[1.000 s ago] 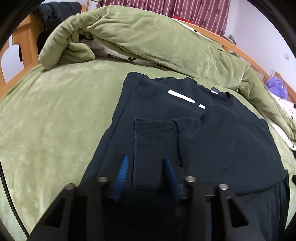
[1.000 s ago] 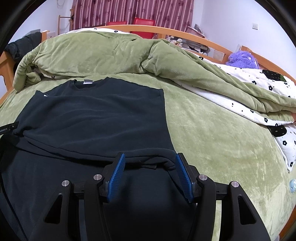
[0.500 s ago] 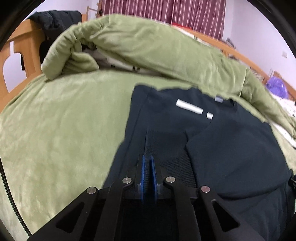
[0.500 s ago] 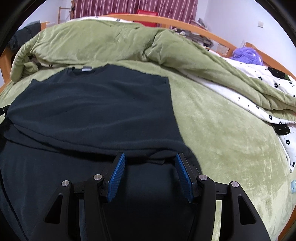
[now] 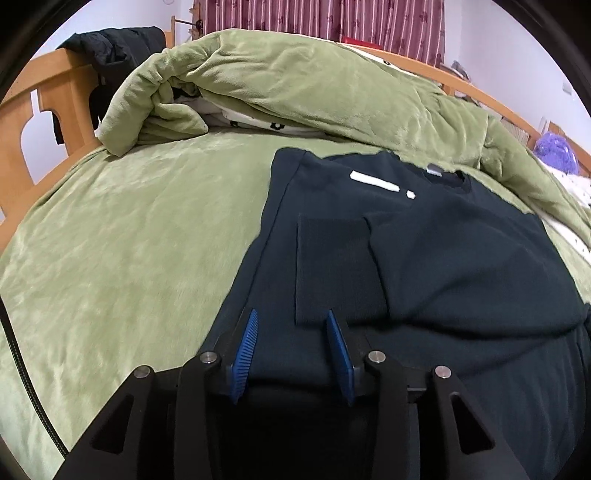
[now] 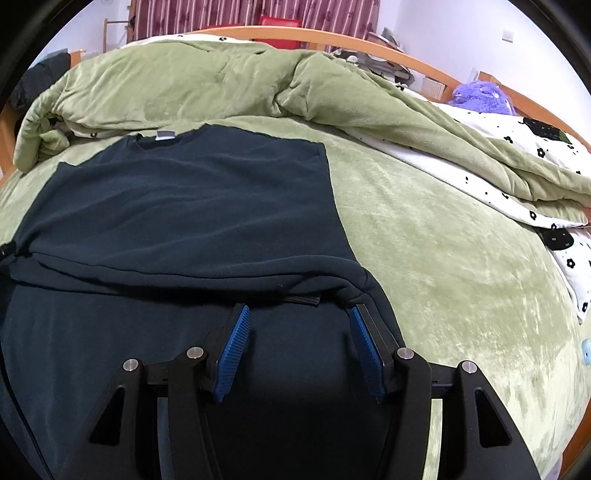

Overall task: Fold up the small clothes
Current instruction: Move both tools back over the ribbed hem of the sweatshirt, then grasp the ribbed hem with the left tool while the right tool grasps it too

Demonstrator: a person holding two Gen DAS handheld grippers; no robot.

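Low in the left wrist frame, the left tool (image 5: 290,325) gapes again — clamped half a second ago, empty now — so the sleeve stays folded onto the dark sweatshirt (image 5: 461,258) mid-bed; right tool (image 6: 297,319) equally wide, holding nothing.

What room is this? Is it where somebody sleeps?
Most likely a bedroom. A dark sweater lies on a bed covered by a green blanket, a rumpled green quilt is piled behind it, a wooden bed frame runs around the edge, and curtains hang at the back.
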